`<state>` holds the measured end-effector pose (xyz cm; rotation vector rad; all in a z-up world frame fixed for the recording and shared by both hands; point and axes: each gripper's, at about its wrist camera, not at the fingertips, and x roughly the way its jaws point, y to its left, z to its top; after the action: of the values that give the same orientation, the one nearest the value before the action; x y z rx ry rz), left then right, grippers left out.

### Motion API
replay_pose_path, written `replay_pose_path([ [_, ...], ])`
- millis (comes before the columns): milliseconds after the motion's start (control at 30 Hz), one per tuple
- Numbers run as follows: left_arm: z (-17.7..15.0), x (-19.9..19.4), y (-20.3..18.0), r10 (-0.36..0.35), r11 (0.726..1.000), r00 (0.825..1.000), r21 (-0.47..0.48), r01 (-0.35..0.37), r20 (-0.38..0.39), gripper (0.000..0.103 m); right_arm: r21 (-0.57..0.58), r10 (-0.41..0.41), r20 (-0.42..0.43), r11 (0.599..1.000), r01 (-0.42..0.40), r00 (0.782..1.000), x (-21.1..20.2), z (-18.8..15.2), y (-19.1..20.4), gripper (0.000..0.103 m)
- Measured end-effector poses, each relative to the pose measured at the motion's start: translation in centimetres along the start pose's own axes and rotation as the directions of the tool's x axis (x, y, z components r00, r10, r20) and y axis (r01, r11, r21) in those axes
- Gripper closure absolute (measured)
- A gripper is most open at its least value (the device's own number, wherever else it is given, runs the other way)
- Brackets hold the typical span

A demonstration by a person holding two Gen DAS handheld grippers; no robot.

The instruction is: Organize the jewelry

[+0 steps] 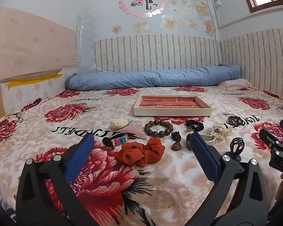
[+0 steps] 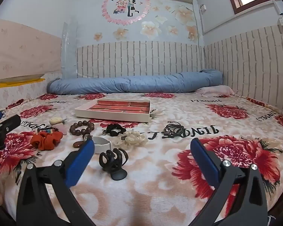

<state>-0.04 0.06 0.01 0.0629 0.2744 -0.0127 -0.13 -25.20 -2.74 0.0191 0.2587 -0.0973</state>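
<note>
Jewelry and hair accessories lie scattered on the flowered blanket [image 1: 37,150] of a bed, all outside the divided tray [image 1: 171,111], which sits empty at 12 o'clock of the group.

Gripper state: the left hand-held gripper [image 1: 141,141] and the right hand-held gripper [image 2: 142,146] both stand with jaws fully spread and hold nothing. Both hover above the blanket, pointing slightly downward toward the items.

Item layout, left wrist view:
- Orange scrunchie [image 1: 141,153], nearest the left hand-held gripper, between its fingers in the view.
- Wooden bead bracelet [image 1: 158,129] at 12 o'clock of the scrunchie.
- Rainbow-banded hair clip [image 1: 116,141] at 10 o'clock of the scrunchie.
- Black scrunchie [image 1: 195,126] and cream flower scrunchie [image 1: 219,130] at 2 o'clock.

Right wrist view:
- Black claw clip [image 2: 113,162], between the right fingers in the view.
- Dark corded bracelet [image 2: 172,130] at 12 o'clock of the right hand-held gripper, well apart from the others.

Handling estimates:
- Scrunchies: light, soft, compressible. Pinch across the bunched fabric anywhere; slip risk appears low.
- Bead bracelet: likely firm beads on elastic, smooth and apt to roll. Close on one side of the ring, across two beads, rather than across the whole loop.
- Claw clip: rigid, light plastic. Grip the flat lever end, not the curved teeth.
- Corded bracelet: limp; it will probably dangle, so lift clear before crossing to the tray.
</note>
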Motion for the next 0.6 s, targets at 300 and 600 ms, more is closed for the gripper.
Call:
replay_pose_path([
  [300,-0.2,-0.1,-0.3,-0.006,1.0,1.0,-0.003,0.006,-0.009,0.005,-0.003,0.002,0.003,1.0,-0.002,1.0,0.0,0.0,-1.0,0.004],
  [600,-0.4,0.5,0.2,-0.012,1.0,1.0,-0.022,0.011,-0.026,0.005,-0.018,-0.014,0.002,1.0,0.014,1.0,0.2,-0.3,0.2,0.004],
])
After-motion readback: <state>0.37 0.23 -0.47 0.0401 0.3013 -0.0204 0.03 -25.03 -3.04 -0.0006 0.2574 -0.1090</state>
